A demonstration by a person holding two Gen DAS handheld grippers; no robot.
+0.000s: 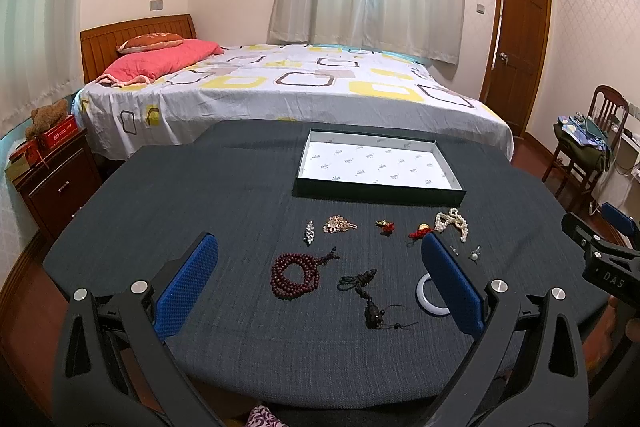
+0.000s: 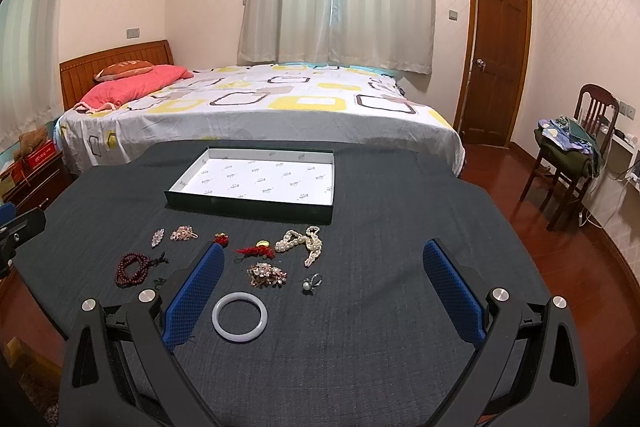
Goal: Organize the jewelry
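Observation:
Several jewelry pieces lie on a dark cloth table. A shallow tray [image 1: 304, 163] [image 2: 248, 205] with a white lining stands empty at the far side. Dark red prayer beads [image 1: 294, 275] [image 2: 132, 269], a black cord pendant [image 1: 370, 311], a white bangle [image 1: 430, 297] [image 2: 240, 315], a pearl strand [image 1: 452, 221] [image 2: 304, 241], red knot charms [image 1: 385, 226] [image 2: 256, 250] and small brooches [image 1: 338, 223] [image 2: 267, 275] lie nearer. My left gripper [image 1: 320, 287] hovers open above the beads and pendant. My right gripper [image 2: 326, 291] hovers open right of the bangle, holding nothing.
A bed [image 1: 280, 87] stands right behind the table. A nightstand [image 1: 56, 179] is at the left, a wooden chair [image 2: 572, 151] with clothes at the right, near a closed door [image 2: 496, 47]. The table's right half [image 2: 400, 227] is bare cloth.

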